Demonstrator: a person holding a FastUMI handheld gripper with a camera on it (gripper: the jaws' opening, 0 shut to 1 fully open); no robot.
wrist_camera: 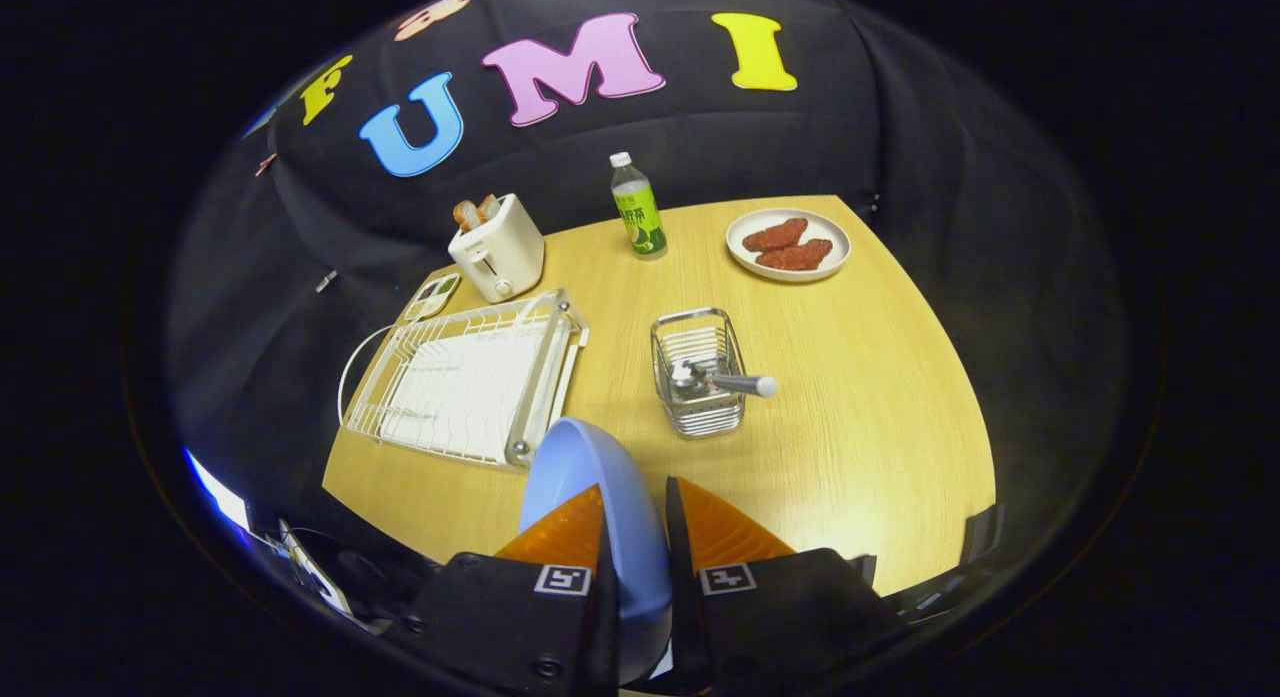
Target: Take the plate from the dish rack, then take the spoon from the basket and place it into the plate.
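At the far left of the wooden worktop lies a white wire dish rack, a pale tray under its wires and no dish standing in it. A thin white cord curves around its outer side. Just behind the rack, near the worktop's back edge, a small flat white device rests, and beside that stands a cream toaster with browned slices of bread poking up from its slots.

Closer in, the light blue plate is held on edge between the two fingers, its rim rising just in front of the rack's near corner. Both fingers press against the plate, one on each face, so the gripper is clamped onto it, above the worktop's near edge.

Beyond the fingers and a little to the right, a metal wire basket stands on the middle of the worktop, well apart from the rack. The spoon lies in it, its bowl inside the basket and its handle sticking out over the right rim, tipped with a pale end.

Farther back, behind the basket, an upright bottle with a white cap and a green label stands near the booth's black cloth wall. At the far right corner sits a white dish carrying two reddish-brown pieces of food, side by side.
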